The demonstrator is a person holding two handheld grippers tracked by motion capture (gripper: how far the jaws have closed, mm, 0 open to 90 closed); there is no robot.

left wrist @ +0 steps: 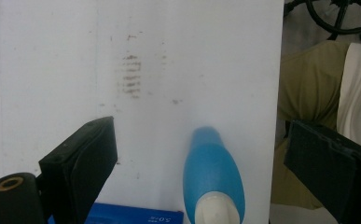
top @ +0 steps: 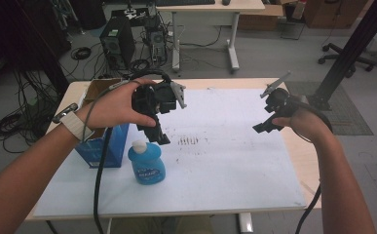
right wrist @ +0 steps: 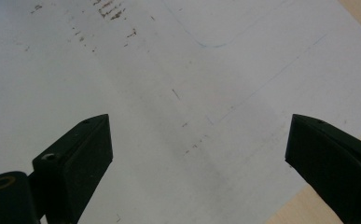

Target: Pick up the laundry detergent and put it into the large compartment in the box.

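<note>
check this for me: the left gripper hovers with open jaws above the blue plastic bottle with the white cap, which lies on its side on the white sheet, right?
Not quite: the blue plastic bottle with the white cap stands upright on the white sheet, as the high view shows. The rest holds: the left gripper hovers above it with open jaws.

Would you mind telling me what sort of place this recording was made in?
Probably a lab or office workroom: a computer tower with tangled cables on the floor, a desk behind, and an office chair's wheeled base.
</note>
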